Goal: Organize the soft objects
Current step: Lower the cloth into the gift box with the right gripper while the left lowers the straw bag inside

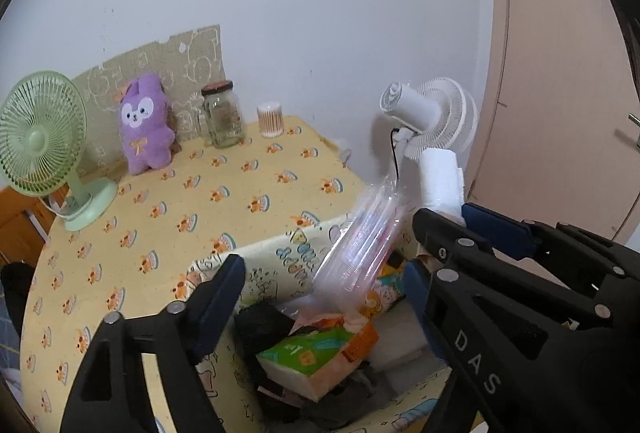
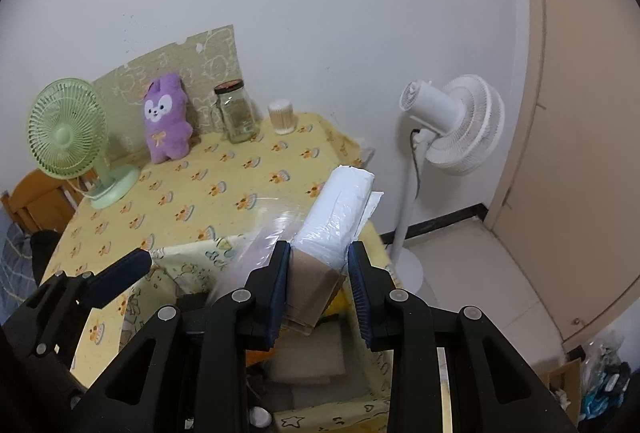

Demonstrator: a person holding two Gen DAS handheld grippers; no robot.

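My left gripper (image 1: 324, 273) is open above a yellow printed fabric box (image 1: 260, 261). A clear plastic packet (image 1: 360, 241), blurred and tilted, hangs between its jaws, and neither pad touches it. My right gripper (image 2: 320, 273) is shut on a white wrapped pack (image 2: 340, 213) with a brown end, held over the same box (image 2: 188, 257). That pack (image 1: 440, 177) also shows at the right of the left wrist view. A green and orange tissue pack (image 1: 320, 357) and dark cloth lie in the box. A purple plush toy (image 1: 146, 125) (image 2: 166, 125) leans against the back wall on the table.
On the yellow tablecloth (image 1: 160, 201) stand a green desk fan (image 1: 44, 145), a glass jar (image 1: 222, 113) and a tub of cotton swabs (image 1: 271, 119). A white pedestal fan (image 2: 452, 121) stands on the floor to the right, near a beige door (image 2: 580, 113). A wooden chair (image 2: 36, 201) is at the left.
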